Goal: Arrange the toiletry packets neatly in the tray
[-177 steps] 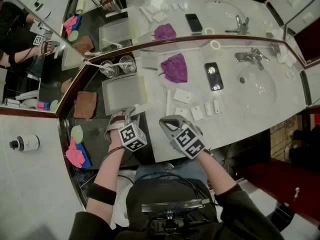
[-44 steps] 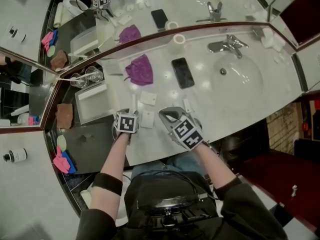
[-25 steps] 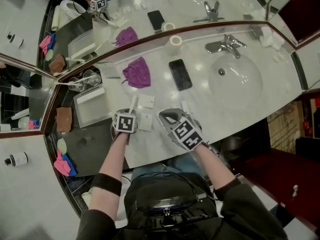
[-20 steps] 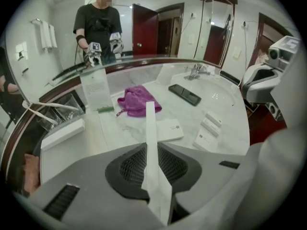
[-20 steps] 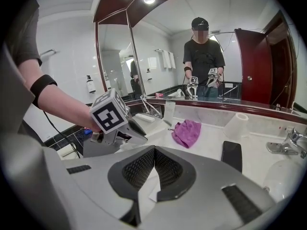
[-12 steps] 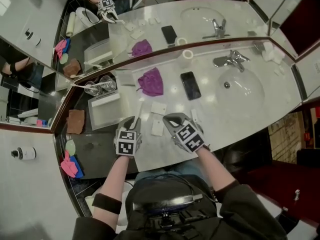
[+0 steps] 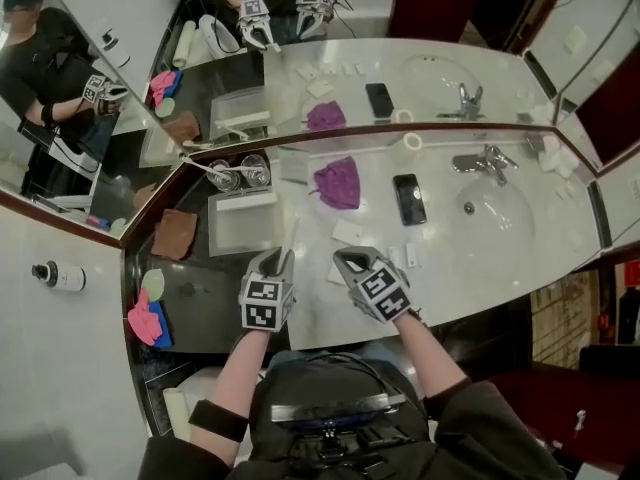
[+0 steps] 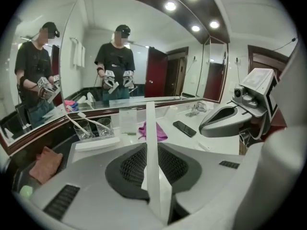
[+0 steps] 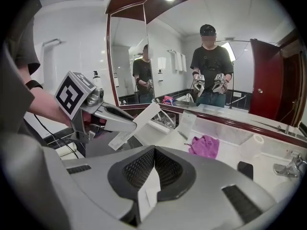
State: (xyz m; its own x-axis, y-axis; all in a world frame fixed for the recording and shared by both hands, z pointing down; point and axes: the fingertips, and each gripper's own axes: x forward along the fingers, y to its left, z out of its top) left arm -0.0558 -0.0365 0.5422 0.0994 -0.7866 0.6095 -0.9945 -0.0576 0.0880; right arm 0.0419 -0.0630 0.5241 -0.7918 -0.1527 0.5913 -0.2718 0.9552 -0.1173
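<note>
- My left gripper (image 7: 272, 263) has its pads clamped on a long toiletry packet (image 8: 151, 143). It is a narrow white strip, pinched low down, and it runs up between the pads and out past their tips.
- My right gripper (image 7: 348, 261) is pressed together on a small toiletry packet (image 9: 147, 190). The packet is flat and white, and one corner pokes out of the seam between the pads.
- Both grippers hang in the air over the near edge of the counter, side by side and apart. The right gripper view shows the left one from the side, with its strip angled up and away.
- The tray (image 7: 245, 230) is white and rectangular. It lies flat on the dark counter section, just past my left gripper and slightly to its left.
- Two glasses holding toothbrushes (image 7: 240, 175) stand just behind the tray.
- Loose packets (image 7: 347, 232) lie on the white marble counter (image 7: 440, 268) beyond my right gripper. One is squarish, and a few narrow ones lie to its right, all well clear of the tray.
- Further back on the marble are a crumpled purple cloth (image 7: 338, 183) and a black phone (image 7: 408, 198) lying face up beside it.
- To the right come the sink basin (image 7: 505, 213) with its chrome faucet (image 7: 485, 161), and a roll of tape (image 7: 413, 141) near the mirror.
- On the dark section left of the tray lie a brown cloth (image 7: 172, 233) and, nearer me, pink and blue cloths (image 7: 148, 318).
</note>
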